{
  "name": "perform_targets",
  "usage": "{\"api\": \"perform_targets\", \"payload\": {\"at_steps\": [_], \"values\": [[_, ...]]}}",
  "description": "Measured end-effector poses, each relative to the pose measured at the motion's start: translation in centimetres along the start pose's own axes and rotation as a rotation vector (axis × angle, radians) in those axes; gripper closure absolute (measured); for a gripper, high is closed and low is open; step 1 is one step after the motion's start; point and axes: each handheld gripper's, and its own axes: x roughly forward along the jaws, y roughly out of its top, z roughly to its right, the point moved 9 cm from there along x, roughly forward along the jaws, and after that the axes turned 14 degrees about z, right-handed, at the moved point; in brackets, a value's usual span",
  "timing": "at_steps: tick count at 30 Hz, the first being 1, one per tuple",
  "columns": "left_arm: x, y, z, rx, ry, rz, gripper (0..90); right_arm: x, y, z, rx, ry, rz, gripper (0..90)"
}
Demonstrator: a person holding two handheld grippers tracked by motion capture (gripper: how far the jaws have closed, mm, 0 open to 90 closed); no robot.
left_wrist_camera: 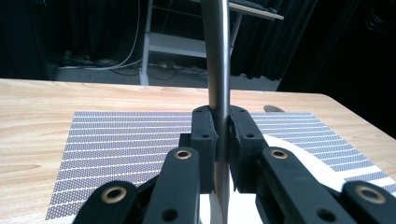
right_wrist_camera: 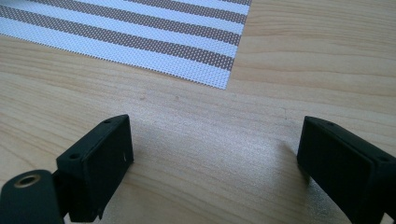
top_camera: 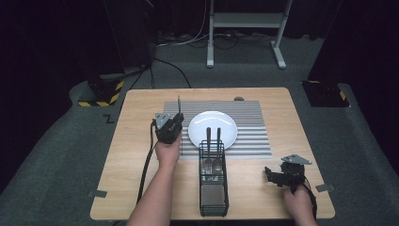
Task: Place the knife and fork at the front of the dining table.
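Note:
My left gripper (top_camera: 178, 115) hovers over the left part of the striped placemat (top_camera: 254, 117), just left of the white plate (top_camera: 212, 128). It is shut on a metal piece of cutlery (top_camera: 179, 102) whose slim handle sticks out beyond the jaws. In the left gripper view the pads (left_wrist_camera: 205, 135) clamp that steel shaft (left_wrist_camera: 218, 56) above the placemat (left_wrist_camera: 130, 140), with the plate's rim (left_wrist_camera: 317, 170) at the right. My right gripper (top_camera: 270, 178) rests open near the table's front right. Its two jaws stand wide apart (right_wrist_camera: 217, 140) over bare wood with nothing between them.
A black wire cutlery caddy (top_camera: 213, 188) stands in front of the plate, with two dark handles (top_camera: 208, 134) rising from it. A small dark object (top_camera: 239, 99) lies at the table's far edge. The placemat's corner (right_wrist_camera: 140, 32) lies ahead of the right jaws. Floor stands and cables lie beyond the table.

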Motion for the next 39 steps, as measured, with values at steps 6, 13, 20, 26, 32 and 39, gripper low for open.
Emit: {"api": "perform_targets", "payload": {"at_steps": [6,13,20,26,32,39], "values": [[0.9,-0.6,-0.7,-0.042,0.013,-0.008,81.2,0.0,0.0,0.0,0.0,0.0,0.0,10.1],[1.6,-1.1,-0.8,-0.03,0.014,-0.01,80.7,0.0,0.0,0.0,0.0,0.0,0.0,10.2],[2.5,-1.8,-1.1,-0.036,0.046,-0.03,80.3,0.0,0.0,0.0,-0.001,0.0,-0.001,9.9],[3.1,-2.3,-1.0,-0.023,0.046,-0.049,79.7,0.0,0.0,0.0,0.0,0.001,0.0,10.1],[3.5,-2.8,-1.6,-0.046,0.061,-0.06,79.2,-0.1,0.0,-0.1,-0.006,0.006,0.0,10.2],[4.2,-3.6,-2.6,-0.046,0.082,-0.11,80.4,-0.1,-0.1,-0.1,-0.005,0.009,0.0,10.2]]}}
